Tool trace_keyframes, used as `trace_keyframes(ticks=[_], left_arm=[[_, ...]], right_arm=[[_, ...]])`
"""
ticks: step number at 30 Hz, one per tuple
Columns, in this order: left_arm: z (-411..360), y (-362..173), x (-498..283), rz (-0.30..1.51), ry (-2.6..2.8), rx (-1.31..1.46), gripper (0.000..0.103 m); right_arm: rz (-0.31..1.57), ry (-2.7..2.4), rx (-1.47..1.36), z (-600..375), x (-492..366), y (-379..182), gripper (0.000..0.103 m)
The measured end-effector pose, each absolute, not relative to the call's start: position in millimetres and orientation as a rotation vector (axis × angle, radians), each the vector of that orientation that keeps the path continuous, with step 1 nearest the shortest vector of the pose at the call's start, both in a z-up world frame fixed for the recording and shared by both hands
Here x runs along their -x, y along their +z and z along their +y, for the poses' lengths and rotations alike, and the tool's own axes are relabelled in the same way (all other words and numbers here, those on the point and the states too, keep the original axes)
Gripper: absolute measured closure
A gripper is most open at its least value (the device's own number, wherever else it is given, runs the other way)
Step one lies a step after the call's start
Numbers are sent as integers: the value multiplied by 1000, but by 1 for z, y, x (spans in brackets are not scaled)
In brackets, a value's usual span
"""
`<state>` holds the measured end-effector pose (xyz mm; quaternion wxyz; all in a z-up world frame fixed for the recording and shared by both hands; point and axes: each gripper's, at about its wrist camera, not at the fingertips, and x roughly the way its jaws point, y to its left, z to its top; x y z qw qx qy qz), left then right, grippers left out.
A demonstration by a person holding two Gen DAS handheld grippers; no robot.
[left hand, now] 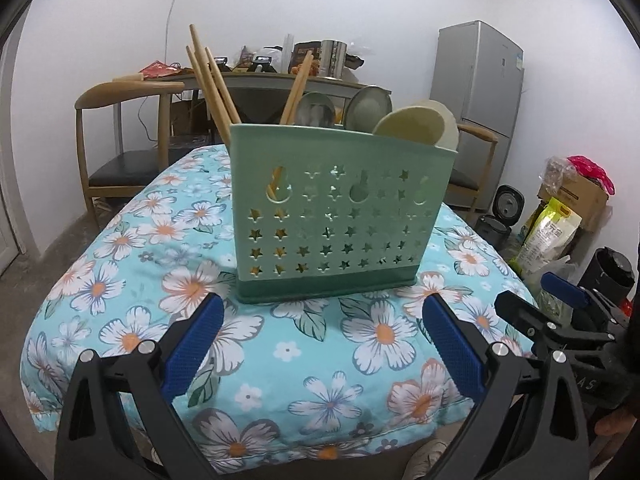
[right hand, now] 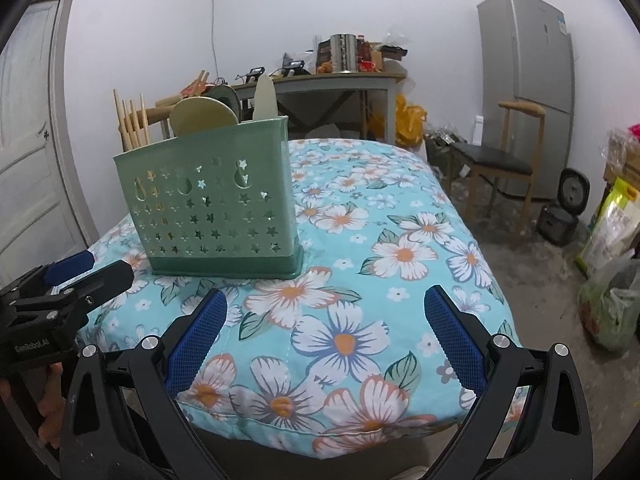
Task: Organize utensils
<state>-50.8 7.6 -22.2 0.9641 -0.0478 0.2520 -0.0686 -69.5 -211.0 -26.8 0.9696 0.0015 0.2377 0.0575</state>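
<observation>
A green utensil holder (left hand: 340, 216) with star-shaped holes stands on the floral tablecloth (left hand: 120, 280). Wooden chopsticks (left hand: 208, 80) lean in its left end, and several spoons (left hand: 416, 124) stand in its middle and right. My left gripper (left hand: 322, 316) is open and empty, just in front of the holder. The holder also shows in the right wrist view (right hand: 216, 200), to the left. My right gripper (right hand: 324, 312) is open and empty over the cloth, to the right of the holder. The right gripper also shows at the right edge of the left wrist view (left hand: 536, 292).
The table's front edge (right hand: 320, 436) is close below the grippers. Wooden chairs stand behind (left hand: 124, 136) and to the right (right hand: 504, 152). A cluttered desk (right hand: 344, 76) and a grey fridge (right hand: 528, 80) stand by the wall. Bags (right hand: 612, 216) sit on the floor.
</observation>
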Motion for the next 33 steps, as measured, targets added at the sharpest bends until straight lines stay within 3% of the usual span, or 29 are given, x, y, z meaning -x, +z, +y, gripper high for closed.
trace_keyframes(ticks=[33], left_arm=[[0,-22,53,491,-104,43,6]], right_arm=[[492,119,-6,-214,71,-28,8]])
